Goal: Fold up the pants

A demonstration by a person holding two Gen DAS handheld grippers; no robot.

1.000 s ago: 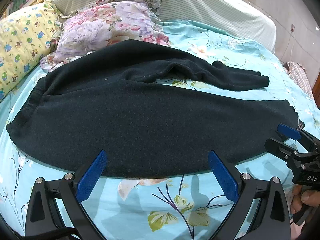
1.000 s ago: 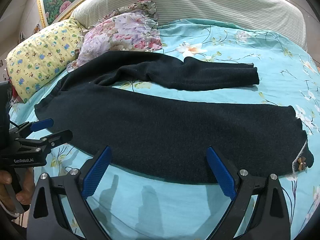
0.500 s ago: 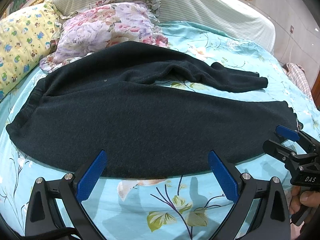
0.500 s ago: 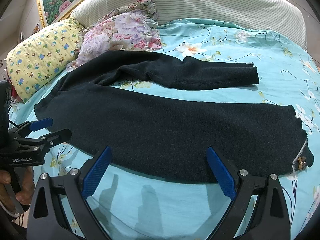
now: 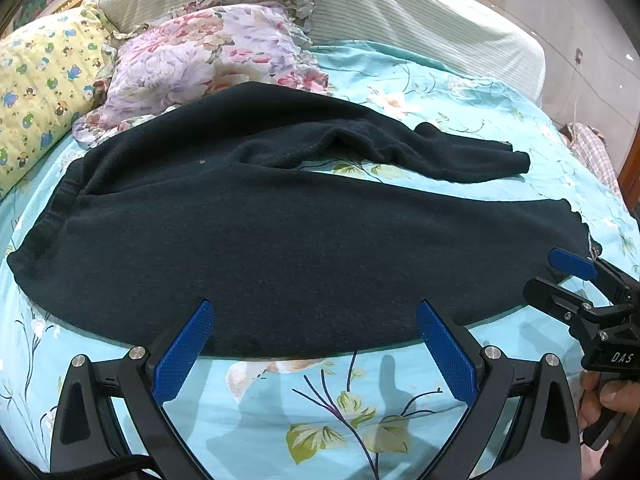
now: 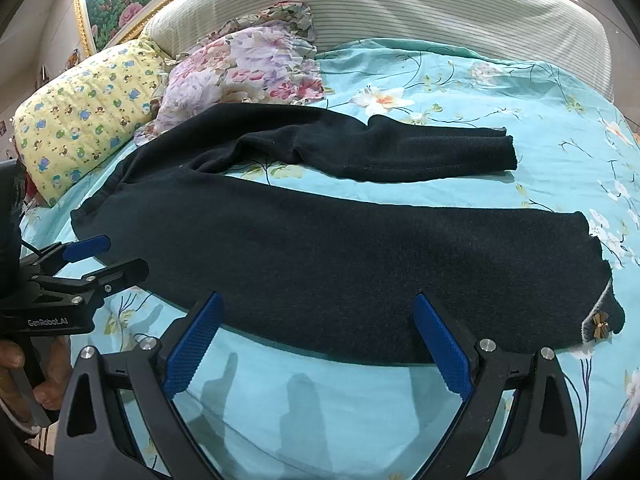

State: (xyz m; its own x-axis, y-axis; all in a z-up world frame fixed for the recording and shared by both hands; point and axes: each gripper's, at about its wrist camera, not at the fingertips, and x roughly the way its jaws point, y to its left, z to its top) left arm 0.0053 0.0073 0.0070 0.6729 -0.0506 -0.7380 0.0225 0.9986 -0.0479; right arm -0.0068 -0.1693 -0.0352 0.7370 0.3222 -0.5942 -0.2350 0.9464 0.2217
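Black pants [image 5: 280,232] lie spread flat on the turquoise floral bedsheet [image 5: 360,408]. The waistband is at the left and both legs run to the right. The far leg [image 6: 400,156] angles away from the near leg [image 6: 360,256], whose cuff carries a small flower ornament [image 6: 600,322]. My left gripper [image 5: 314,320] hovers open at the near edge of the pants, toward the waist, and it also shows in the right wrist view [image 6: 112,258]. My right gripper [image 6: 316,308] is open over the near leg's edge. It sits close to the cuff in the left wrist view [image 5: 554,278].
A yellow cartoon-print pillow [image 5: 36,96] and a floral pillow [image 5: 208,52] lie behind the waistband. A striped padded headboard [image 6: 400,4] curves around the back. A checked cloth [image 5: 592,152] lies off the bed's right side. A hand [image 6: 16,364] holds the left gripper.
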